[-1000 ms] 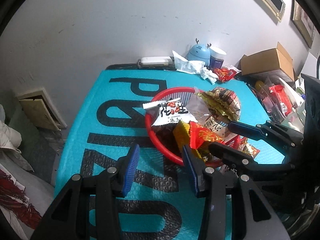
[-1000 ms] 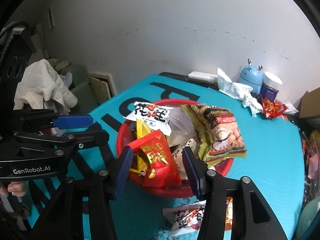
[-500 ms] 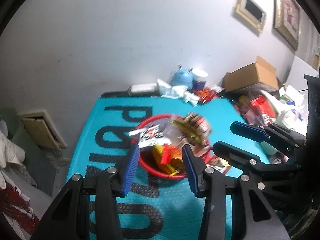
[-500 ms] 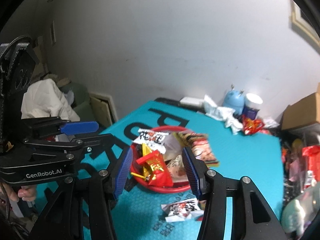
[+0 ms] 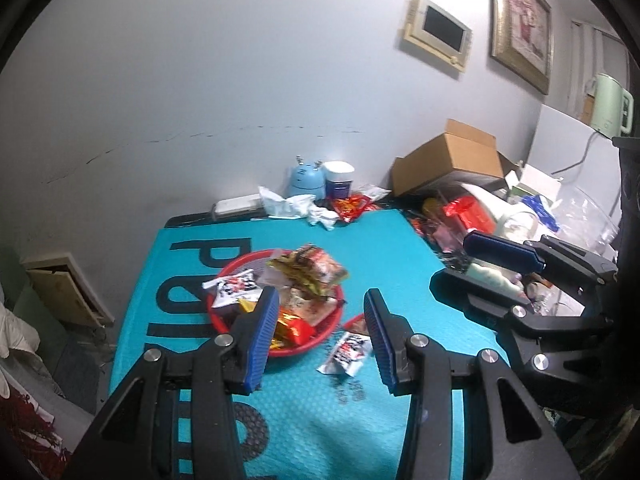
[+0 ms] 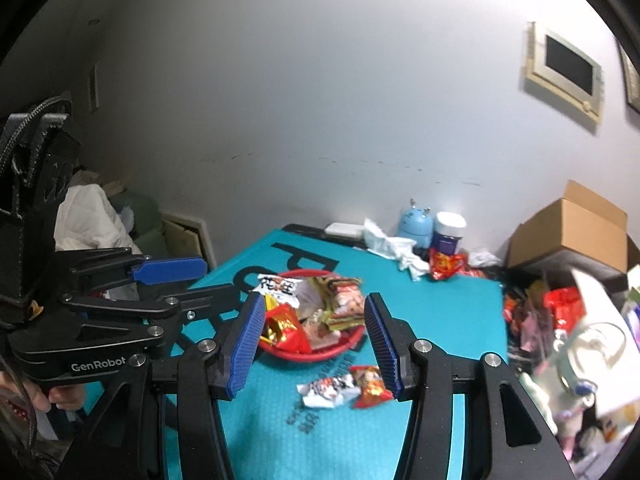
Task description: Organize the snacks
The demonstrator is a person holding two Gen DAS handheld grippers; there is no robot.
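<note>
Most snacks sat heaped in the red basket [image 5: 236,274] on the desk [image 5: 384,240], two packets [image 6: 340,388] lay loose beside it, and both the left tongs [image 5: 320,340] and right tongs [image 6: 312,344] hung open and empty above.

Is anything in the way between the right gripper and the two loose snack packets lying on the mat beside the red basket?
Nothing visible. The right gripper hangs open and empty above the mat; the loose packets lie in bare space near the basket.
</note>
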